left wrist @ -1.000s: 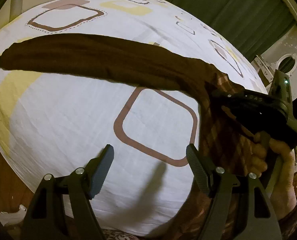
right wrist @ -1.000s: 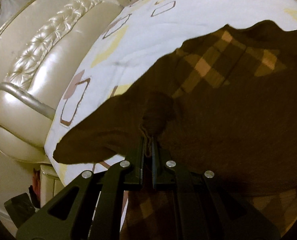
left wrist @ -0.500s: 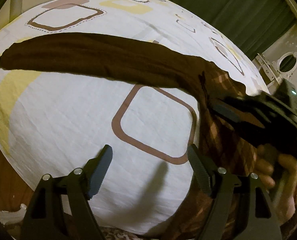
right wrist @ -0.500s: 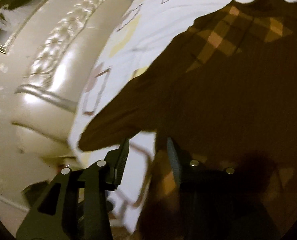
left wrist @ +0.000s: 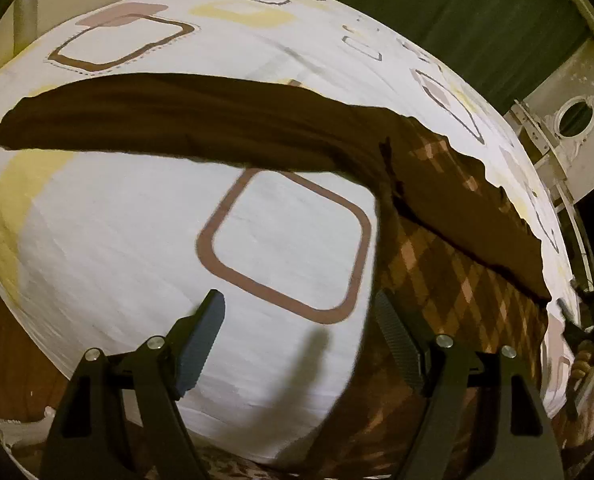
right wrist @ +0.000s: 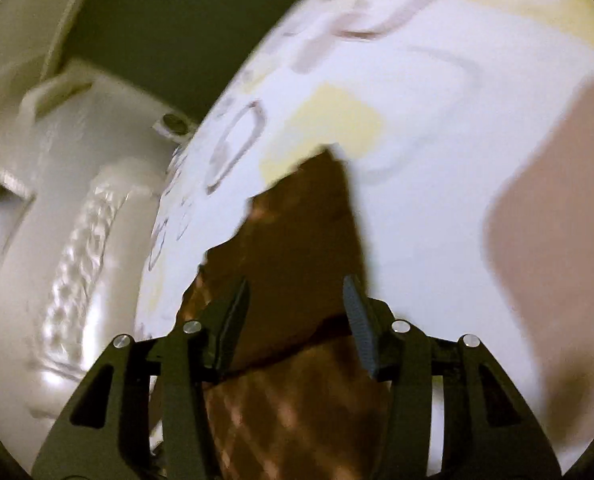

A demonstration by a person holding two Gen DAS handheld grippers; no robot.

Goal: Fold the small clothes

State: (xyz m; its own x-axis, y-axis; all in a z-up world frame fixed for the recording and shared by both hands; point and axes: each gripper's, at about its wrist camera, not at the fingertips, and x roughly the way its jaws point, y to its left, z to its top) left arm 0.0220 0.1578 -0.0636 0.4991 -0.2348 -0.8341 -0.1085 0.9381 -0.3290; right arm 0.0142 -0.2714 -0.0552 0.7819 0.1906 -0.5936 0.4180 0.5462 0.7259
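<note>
The left hand-held gripper (left wrist: 299, 338) hangs wide open over the bed sheet (left wrist: 109, 232), gripping nothing. The right hand-held gripper (right wrist: 297, 320) is opening, pads clear of the brown argyle sweater (left wrist: 449, 264) lying flat on the bed, one plain sleeve (left wrist: 157, 116) stretched out sideways. A second ago it pinched the fabric; since then it has let go and swung aside.

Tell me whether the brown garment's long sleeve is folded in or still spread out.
Spread out: the sleeve stretches flat across the bedsheet, away from the garment's checked body.
</note>
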